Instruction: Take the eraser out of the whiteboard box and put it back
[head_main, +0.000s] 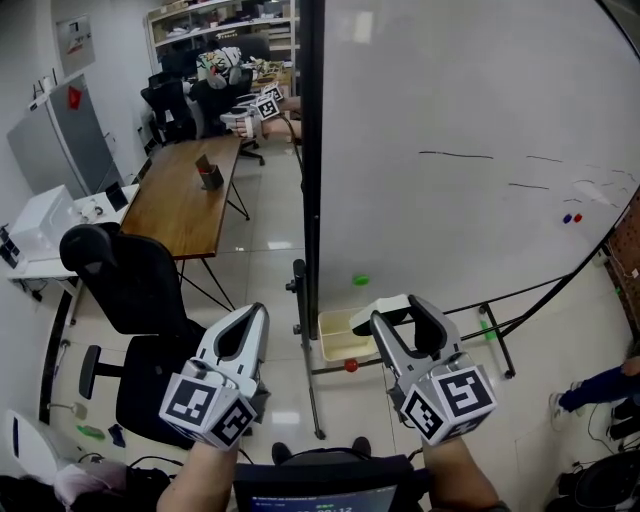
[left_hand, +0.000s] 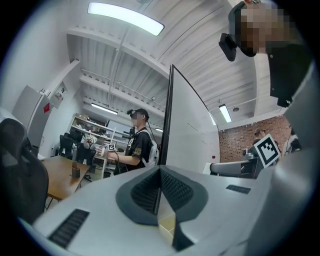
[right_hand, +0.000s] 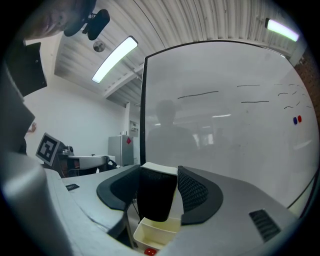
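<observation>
My right gripper (head_main: 405, 312) is shut on the eraser (head_main: 383, 309), a block with a white back and black felt. It hangs just above the cream whiteboard box (head_main: 335, 325) mounted low on the board's stand. The right gripper view shows the eraser (right_hand: 156, 200) upright between the pads of that gripper (right_hand: 159, 175), with the open box (right_hand: 155, 231) right beneath. My left gripper (head_main: 248, 320) is to the left of the box, shut with nothing in it. In the left gripper view its pads (left_hand: 160, 192) meet, and a corner of the box (left_hand: 167, 222) shows below them.
The large whiteboard (head_main: 460, 150) carries a green magnet (head_main: 361, 280), pen lines, and a black frame edge (head_main: 311, 150). A small red thing (head_main: 351, 366) lies under the box. A black office chair (head_main: 130, 290) stands left, a wooden table (head_main: 190, 190) behind it. Another person (left_hand: 137, 145) holds grippers farther back.
</observation>
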